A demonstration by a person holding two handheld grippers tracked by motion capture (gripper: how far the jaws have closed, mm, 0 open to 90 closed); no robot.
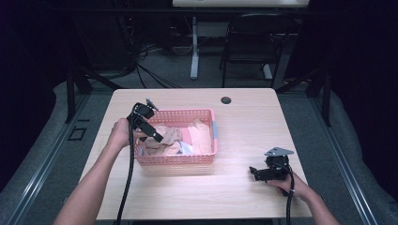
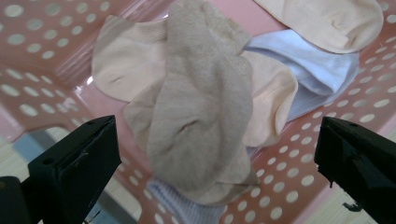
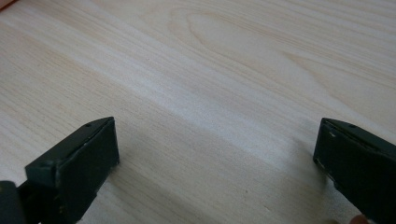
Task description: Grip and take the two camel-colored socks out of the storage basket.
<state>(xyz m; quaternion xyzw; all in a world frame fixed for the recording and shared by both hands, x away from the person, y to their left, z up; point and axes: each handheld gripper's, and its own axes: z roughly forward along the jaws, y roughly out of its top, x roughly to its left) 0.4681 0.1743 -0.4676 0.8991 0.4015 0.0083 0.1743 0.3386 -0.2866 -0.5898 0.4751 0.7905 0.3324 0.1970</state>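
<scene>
A pink perforated basket (image 1: 176,159) sits left of centre on the wooden table and holds a heap of socks. My left gripper (image 1: 152,133) hangs open over the basket's left part. In the left gripper view a beige-brown sock (image 2: 201,102) lies between the wide-apart jaws of my left gripper (image 2: 215,154), on top of a peach sock (image 2: 121,70) and a pale blue sock (image 2: 322,70). Another peach sock (image 2: 327,18) lies farther off. My right gripper (image 1: 256,172) rests low at the table's right front, open, with bare wood (image 3: 210,93) between its jaws.
A round grommet hole (image 1: 226,100) sits near the table's (image 1: 244,117) far edge. Beyond the table stand a black chair (image 1: 253,42), a white desk leg (image 1: 194,51) and floor cables. Bare wood stretches between the basket and the right gripper.
</scene>
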